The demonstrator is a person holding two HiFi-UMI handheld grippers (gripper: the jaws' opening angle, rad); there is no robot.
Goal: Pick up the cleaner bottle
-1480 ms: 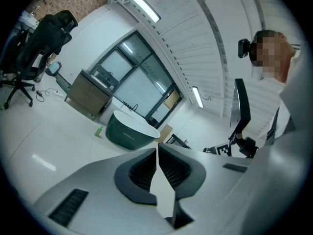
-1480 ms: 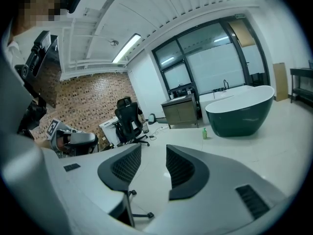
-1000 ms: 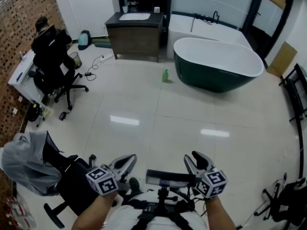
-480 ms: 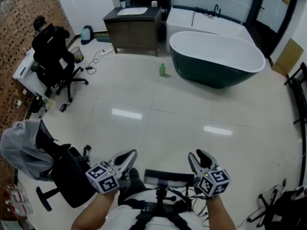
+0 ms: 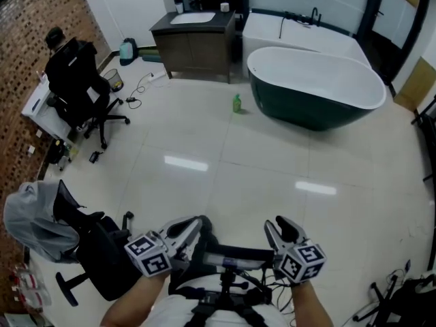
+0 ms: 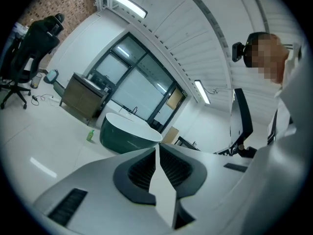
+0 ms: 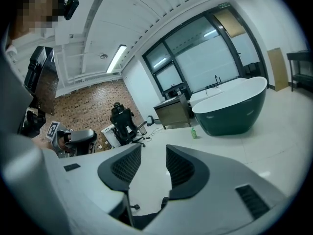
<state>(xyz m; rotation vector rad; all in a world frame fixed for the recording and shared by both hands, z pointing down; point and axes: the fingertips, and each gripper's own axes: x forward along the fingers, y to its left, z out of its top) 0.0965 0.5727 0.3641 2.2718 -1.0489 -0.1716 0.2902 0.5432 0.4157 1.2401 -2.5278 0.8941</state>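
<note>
The cleaner bottle [image 5: 236, 103] is small and green and stands on the pale tiled floor, far ahead, just left of the dark green bathtub [image 5: 317, 87]. It also shows as a tiny bottle [image 6: 90, 135] in the left gripper view and as a bottle [image 7: 193, 132] in the right gripper view. My left gripper [image 5: 194, 225] is held low in front of me; its jaws meet at the tips [image 6: 156, 148], are just starting to open, and hold nothing. My right gripper [image 5: 278, 225] is beside it, open and empty [image 7: 153, 153]. Both are far from the bottle.
A dark vanity with a sink [image 5: 197, 39] and a white built-in tub [image 5: 300, 29] stand against the far wall. One black office chair [image 5: 85, 87] sits by a desk at the left. Another chair [image 5: 95, 251], with grey cloth over it, is close on my left. Cables [image 5: 139, 87] lie on the floor.
The person's view has shifted slightly across the room. The left gripper has drifted inward towards the middle; the right gripper keeps its place in the picture. The bottle has not moved.
</note>
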